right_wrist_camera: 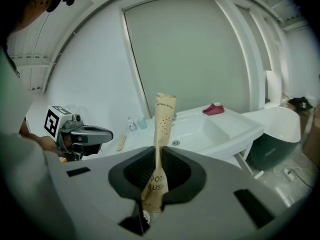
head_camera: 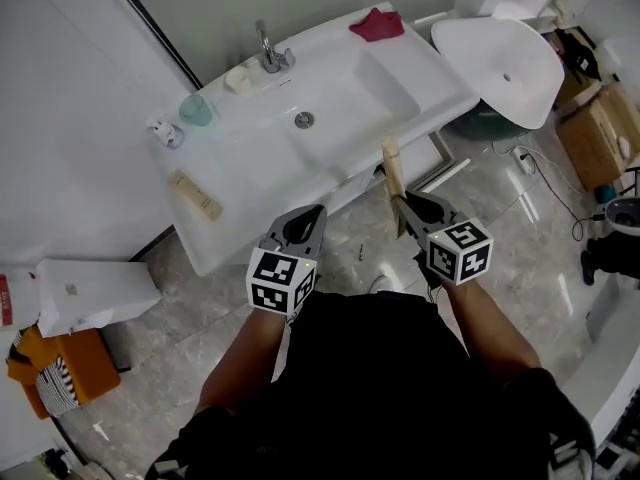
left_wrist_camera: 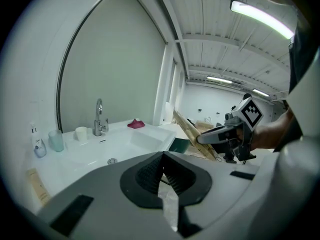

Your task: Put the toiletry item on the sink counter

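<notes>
Grey left hand-held gripper (head_camera: 312, 212) with marker cube, jaws together, empty, grey right hand-held gripper (head_camera: 403, 201) clamped on a tan paper packet (head_camera: 392, 166), left forearm (head_camera: 243, 353) and right forearm (head_camera: 482, 326) extended forward, side by side, tilted slightly downward

Grey left tongs (head_camera: 312, 214) and right tongs (head_camera: 403, 202) bear black-and-white marker cubes (head_camera: 281, 281); clothing (head_camera: 380, 388) black.
</notes>
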### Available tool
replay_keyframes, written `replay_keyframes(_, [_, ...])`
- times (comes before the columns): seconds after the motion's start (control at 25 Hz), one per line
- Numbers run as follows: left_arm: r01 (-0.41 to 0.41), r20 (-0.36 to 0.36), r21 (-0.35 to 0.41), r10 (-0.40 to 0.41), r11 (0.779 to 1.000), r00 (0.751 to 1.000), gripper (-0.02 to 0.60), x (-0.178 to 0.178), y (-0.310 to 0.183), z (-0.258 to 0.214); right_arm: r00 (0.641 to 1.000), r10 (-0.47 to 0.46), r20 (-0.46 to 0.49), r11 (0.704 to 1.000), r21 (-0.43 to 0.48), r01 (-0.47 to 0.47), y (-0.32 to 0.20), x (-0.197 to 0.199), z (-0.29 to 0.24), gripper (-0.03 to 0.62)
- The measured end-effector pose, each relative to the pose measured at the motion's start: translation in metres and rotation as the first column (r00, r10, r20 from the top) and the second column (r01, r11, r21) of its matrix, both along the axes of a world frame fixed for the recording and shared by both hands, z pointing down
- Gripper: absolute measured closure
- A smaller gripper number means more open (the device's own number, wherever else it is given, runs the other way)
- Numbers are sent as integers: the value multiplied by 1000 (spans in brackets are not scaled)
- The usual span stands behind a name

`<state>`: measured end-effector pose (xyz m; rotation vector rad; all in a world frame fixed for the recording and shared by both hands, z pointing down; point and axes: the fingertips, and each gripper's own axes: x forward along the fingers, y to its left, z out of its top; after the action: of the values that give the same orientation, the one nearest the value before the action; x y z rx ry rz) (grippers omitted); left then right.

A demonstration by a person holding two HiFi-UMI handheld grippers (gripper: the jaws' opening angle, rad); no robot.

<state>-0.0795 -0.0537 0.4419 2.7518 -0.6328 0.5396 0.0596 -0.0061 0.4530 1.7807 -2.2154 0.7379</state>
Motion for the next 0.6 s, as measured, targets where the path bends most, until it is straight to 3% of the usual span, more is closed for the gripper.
replay_keyframes(0.24, [-13, 21, -10, 13, 1000, 1000, 578, 48, 38, 9, 999, 40, 31, 999, -26, -39, 44, 53, 17, 557])
replay_keyframes(0.6, [-60, 56, -43, 62, 997, 997, 578, 90, 71, 19, 990, 104, 93, 992, -75, -97, 80, 95, 43, 557])
